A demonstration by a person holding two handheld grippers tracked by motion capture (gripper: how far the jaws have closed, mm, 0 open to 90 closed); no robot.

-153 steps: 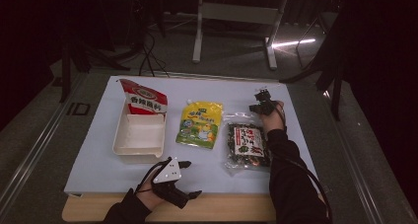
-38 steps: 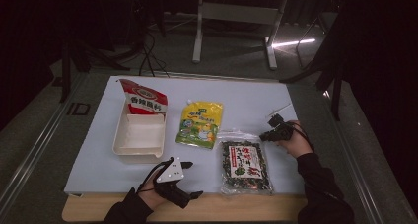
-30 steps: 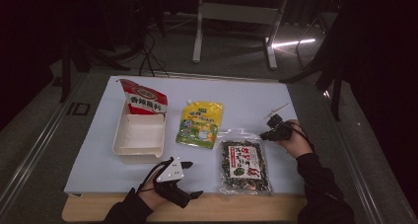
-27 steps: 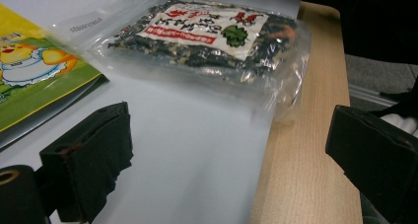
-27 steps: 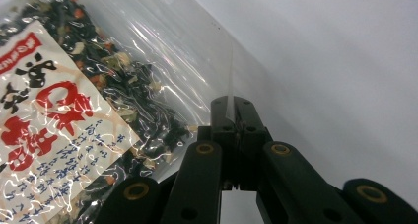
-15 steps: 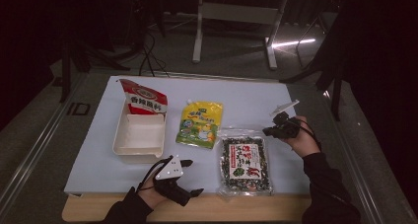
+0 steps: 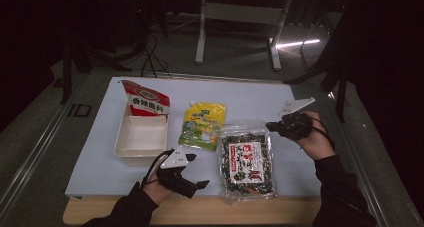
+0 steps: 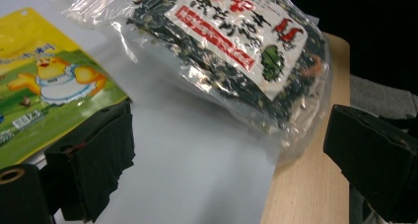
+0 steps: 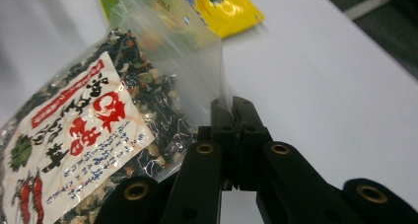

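Observation:
A clear bag of dark dried seaweed mix (image 7: 246, 162) with a white and red label lies at the front right of the white board. My right gripper (image 7: 272, 125) is shut on the bag's far right corner and holds that corner up off the board. In the right gripper view the jaws (image 9: 231, 110) pinch the clear plastic edge, and the bag (image 9: 79, 135) hangs down to the left. My left gripper (image 7: 200, 183) stands open near the front edge, left of the bag. In the left gripper view the bag (image 8: 236, 41) lies ahead of the left gripper (image 8: 231, 150), untouched.
A yellow pouch (image 7: 202, 125) lies mid-board beside the bag. A white tray (image 7: 120, 147) sits at the left with a red and white packet (image 7: 145, 98) leaning at its far end. A wooden table edge (image 7: 200, 212) runs along the front.
My right hand has risen and drifted right, lifting the bag's corner. Since the earliest frame the bag has slid toward the front. My left gripper has lifted slightly.

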